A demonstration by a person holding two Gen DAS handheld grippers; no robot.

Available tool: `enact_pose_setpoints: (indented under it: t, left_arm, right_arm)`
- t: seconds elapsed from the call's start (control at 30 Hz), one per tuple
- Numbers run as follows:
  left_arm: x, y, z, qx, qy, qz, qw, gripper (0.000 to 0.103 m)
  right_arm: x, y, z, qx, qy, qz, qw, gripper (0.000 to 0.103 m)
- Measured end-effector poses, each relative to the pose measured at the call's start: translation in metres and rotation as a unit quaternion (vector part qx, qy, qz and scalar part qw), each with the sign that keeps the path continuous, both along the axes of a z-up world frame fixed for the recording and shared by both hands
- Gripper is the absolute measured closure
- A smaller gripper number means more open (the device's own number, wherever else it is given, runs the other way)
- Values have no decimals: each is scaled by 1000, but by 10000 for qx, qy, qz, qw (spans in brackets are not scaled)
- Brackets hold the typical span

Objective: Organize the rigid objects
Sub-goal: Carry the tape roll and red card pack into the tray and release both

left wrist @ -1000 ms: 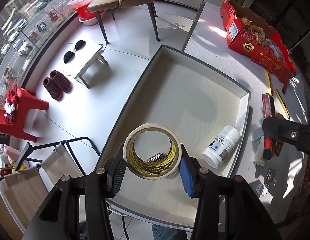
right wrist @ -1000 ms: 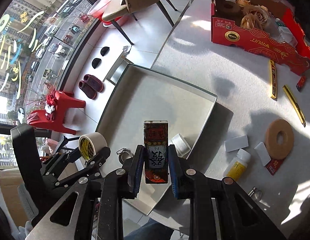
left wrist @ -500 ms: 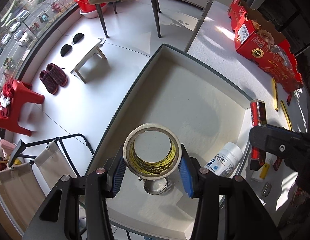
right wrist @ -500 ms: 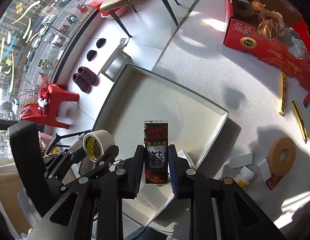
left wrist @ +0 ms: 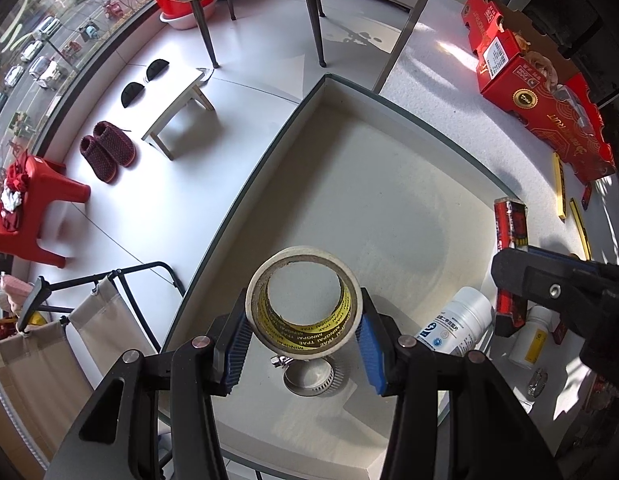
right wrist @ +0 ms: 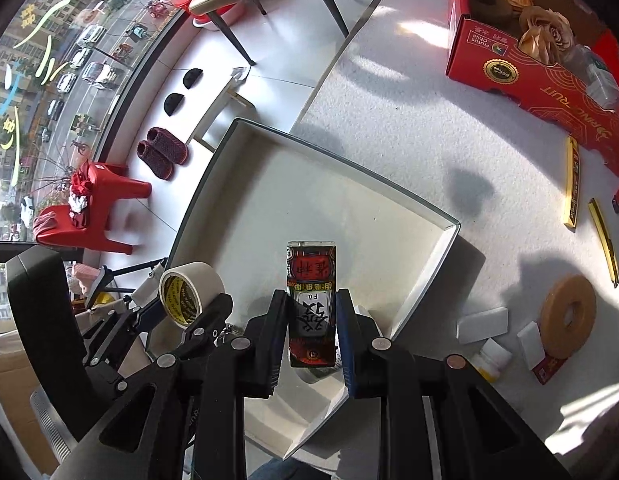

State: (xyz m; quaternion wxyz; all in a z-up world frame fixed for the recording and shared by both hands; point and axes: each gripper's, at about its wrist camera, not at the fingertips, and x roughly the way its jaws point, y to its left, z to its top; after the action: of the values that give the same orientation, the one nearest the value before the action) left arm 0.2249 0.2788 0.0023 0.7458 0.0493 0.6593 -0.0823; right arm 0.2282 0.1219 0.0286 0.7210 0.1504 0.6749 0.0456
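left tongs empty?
No, the left tongs are shut on a roll of tape, held above the white tray.

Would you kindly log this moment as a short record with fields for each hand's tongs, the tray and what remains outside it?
left tongs: shut on cream roll of tape with yellow inner print, above tray
right tongs: shut on red and black printed box
white shallow tray: holds white bottle, metal hose clamp
outside tray: brown cork ring, yellow-labelled bottle
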Motion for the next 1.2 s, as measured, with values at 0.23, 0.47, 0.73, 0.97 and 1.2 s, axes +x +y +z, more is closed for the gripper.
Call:
enact_pose_setpoints:
  t: [0.23,0.47,0.73,0.97,1.2]
  left_arm:
    - [1,-3,-3,36,39,-37,10000,51]
    - [2,-6,-10,44,150,-92,9998,51]
    - [3,-10,-16,104,219,-181,9995,51]
    - [4,-14,-22,135,320,-289,9990,51]
    - [2,-15,-29,131,426,-323,9985,51]
  right_arm:
    - [2,3,-6,-13,69,63,10000,78]
    - [5,2,-15,-53,148,52,9999,78]
    - [11,2,-21,-105,164,66,9998,78]
    - [13,2,-31,-163,247,82,9995,78]
    - [12,5,-41,-248,345,180,9989,78]
